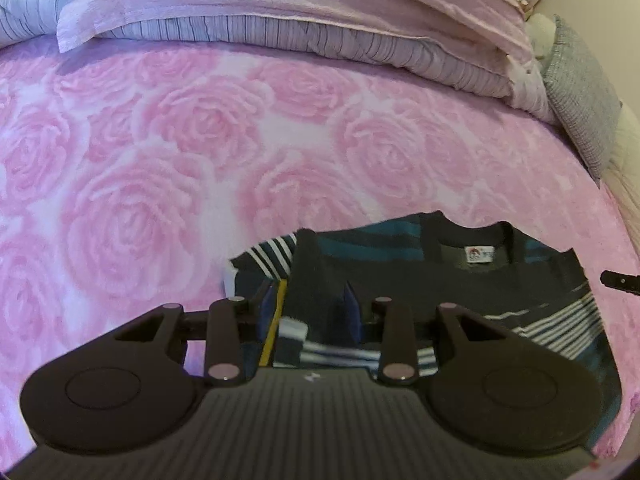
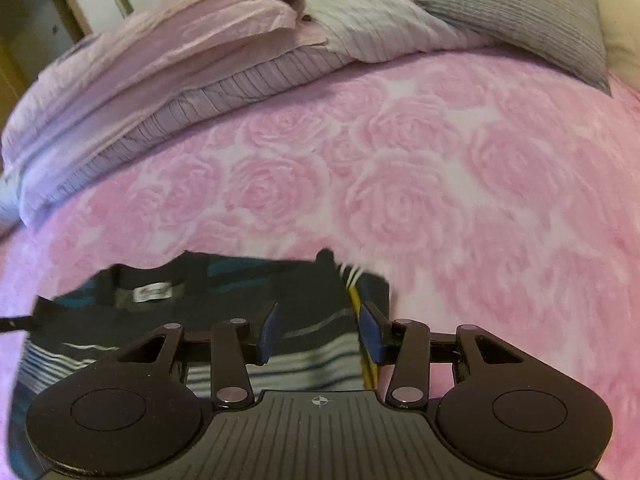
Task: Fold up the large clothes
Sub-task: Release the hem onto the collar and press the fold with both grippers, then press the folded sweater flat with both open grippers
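Note:
A dark sweater (image 1: 460,280) with teal, white and yellow stripes lies folded on the bed, collar label (image 1: 480,255) facing up. My left gripper (image 1: 312,312) hovers over the sweater's left edge, its blue pads apart with loose fabric lying between them, not pinched. In the right wrist view the same sweater (image 2: 200,316) lies low and left. My right gripper (image 2: 318,330) stands open over its right edge, beside a yellow stripe (image 2: 356,300). A dark finger (image 1: 620,282) of the right gripper pokes in at the left view's right edge.
The bed is covered by a pink rose-patterned blanket (image 1: 200,160). A folded pink and grey striped quilt (image 1: 280,8) lies along the far side. A grey pillow (image 1: 580,92) leans at the right. Pale cupboard doors (image 2: 60,0) stand beyond the bed.

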`<act>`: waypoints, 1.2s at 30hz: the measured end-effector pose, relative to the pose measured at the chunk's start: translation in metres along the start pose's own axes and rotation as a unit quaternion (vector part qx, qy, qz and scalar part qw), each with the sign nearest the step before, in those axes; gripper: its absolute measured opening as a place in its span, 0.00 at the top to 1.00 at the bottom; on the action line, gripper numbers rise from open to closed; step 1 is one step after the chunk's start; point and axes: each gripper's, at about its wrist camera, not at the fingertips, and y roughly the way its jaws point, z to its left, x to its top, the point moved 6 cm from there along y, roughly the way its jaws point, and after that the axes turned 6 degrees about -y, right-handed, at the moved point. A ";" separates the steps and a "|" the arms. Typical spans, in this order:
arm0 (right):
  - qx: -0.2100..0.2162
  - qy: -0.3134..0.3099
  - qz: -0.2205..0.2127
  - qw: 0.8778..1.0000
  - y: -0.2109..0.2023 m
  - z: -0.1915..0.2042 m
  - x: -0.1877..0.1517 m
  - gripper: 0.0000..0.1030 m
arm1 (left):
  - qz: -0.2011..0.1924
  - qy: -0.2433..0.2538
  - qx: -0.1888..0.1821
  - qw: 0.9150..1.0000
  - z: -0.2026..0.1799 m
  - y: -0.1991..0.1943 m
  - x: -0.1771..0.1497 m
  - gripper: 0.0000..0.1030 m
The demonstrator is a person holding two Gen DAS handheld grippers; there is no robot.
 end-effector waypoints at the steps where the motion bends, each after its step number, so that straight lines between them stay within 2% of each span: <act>1: 0.000 -0.006 0.001 1.000 0.008 0.000 0.003 0.60 | 0.001 0.000 0.003 1.000 0.000 0.004 0.001 0.70; 7: 0.001 -0.028 0.019 0.999 0.050 -0.001 0.010 0.60 | -0.007 0.024 0.012 1.000 -0.007 0.017 0.005 0.74; 8: 0.001 -0.038 0.018 0.999 0.055 0.000 0.009 0.69 | -0.008 0.030 0.015 0.999 -0.007 0.019 0.005 0.86; 9: 0.004 -0.054 0.013 0.998 0.056 0.002 0.010 1.00 | -0.012 0.040 0.018 0.999 -0.008 0.020 0.004 0.96; 10: -0.007 -0.066 0.006 0.998 0.054 0.003 0.011 1.00 | -0.021 0.050 0.022 0.998 -0.009 0.018 0.004 0.97; 14: -0.007 -0.067 -0.073 0.995 0.018 0.005 0.020 1.00 | -0.077 0.051 0.014 0.996 -0.012 -0.002 0.009 0.97; 17: -0.022 -0.053 -0.094 0.994 0.010 -0.002 0.026 1.00 | -0.102 0.048 0.026 0.993 -0.015 -0.007 0.015 0.97; 26: -0.040 -0.051 -0.090 0.994 0.036 -0.004 0.038 1.00 | -0.108 0.045 0.066 0.991 -0.016 0.019 0.031 0.96; 27: -0.045 -0.053 -0.086 0.994 0.042 -0.005 0.037 1.00 | -0.105 0.045 0.072 0.991 -0.015 0.024 0.030 0.96; 30: -0.066 -0.058 -0.037 0.995 0.067 -0.007 0.029 1.00 | -0.085 0.059 0.099 0.990 -0.011 0.044 0.024 0.94; 31: -0.069 -0.060 -0.012 0.996 0.075 -0.007 0.026 1.00 | -0.078 0.065 0.108 0.989 -0.011 0.050 0.022 0.92; 32: -0.082 -0.064 0.006 0.995 0.079 -0.007 0.025 0.95 | -0.078 0.066 0.113 0.988 -0.010 0.051 0.021 0.91; 33: -0.098 -0.065 0.006 0.993 0.075 -0.006 0.026 0.87 | -0.079 0.060 0.113 0.989 -0.009 0.050 0.022 0.82; 34: -0.108 -0.063 -0.001 0.992 0.069 -0.005 0.027 0.70 | -0.078 0.052 0.115 0.989 -0.008 0.047 0.023 0.78; 35: -0.109 -0.056 -0.009 0.992 0.059 -0.004 0.028 0.57 | -0.076 0.043 0.117 0.989 -0.006 0.042 0.025 0.71; 36: -0.107 -0.049 -0.018 0.993 0.048 -0.001 0.027 0.56 | -0.077 0.033 0.115 0.990 -0.005 0.033 0.024 0.71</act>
